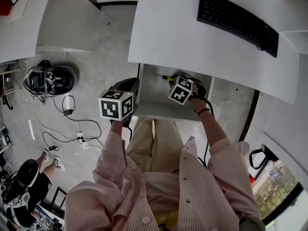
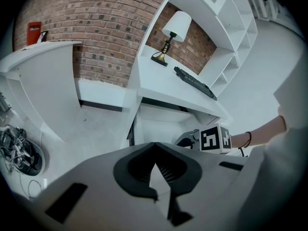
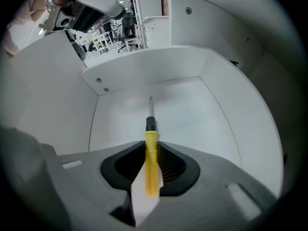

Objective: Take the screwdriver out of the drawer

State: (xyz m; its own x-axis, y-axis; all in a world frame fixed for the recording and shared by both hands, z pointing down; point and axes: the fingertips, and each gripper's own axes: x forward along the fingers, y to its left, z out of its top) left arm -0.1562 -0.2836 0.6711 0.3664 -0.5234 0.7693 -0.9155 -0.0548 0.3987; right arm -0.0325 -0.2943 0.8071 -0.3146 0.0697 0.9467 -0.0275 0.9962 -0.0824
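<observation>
The right gripper [image 3: 151, 144] has the screwdriver [image 3: 151, 172] only by its slim yellow handle, pinched near the jaw tips. On the lift it may well swivel or slip out, or its shaft may catch a wall of the drawer [image 3: 216, 114] if raised at a tilt. The jaws stand partly closed, pressing on both sides of the handle. The screwdriver is inside the open drawer with its shaft pointing toward the far wall.

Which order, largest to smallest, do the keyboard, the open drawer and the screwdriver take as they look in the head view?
1. drawer
2. keyboard
3. screwdriver, clearly smallest, only partly in view
</observation>
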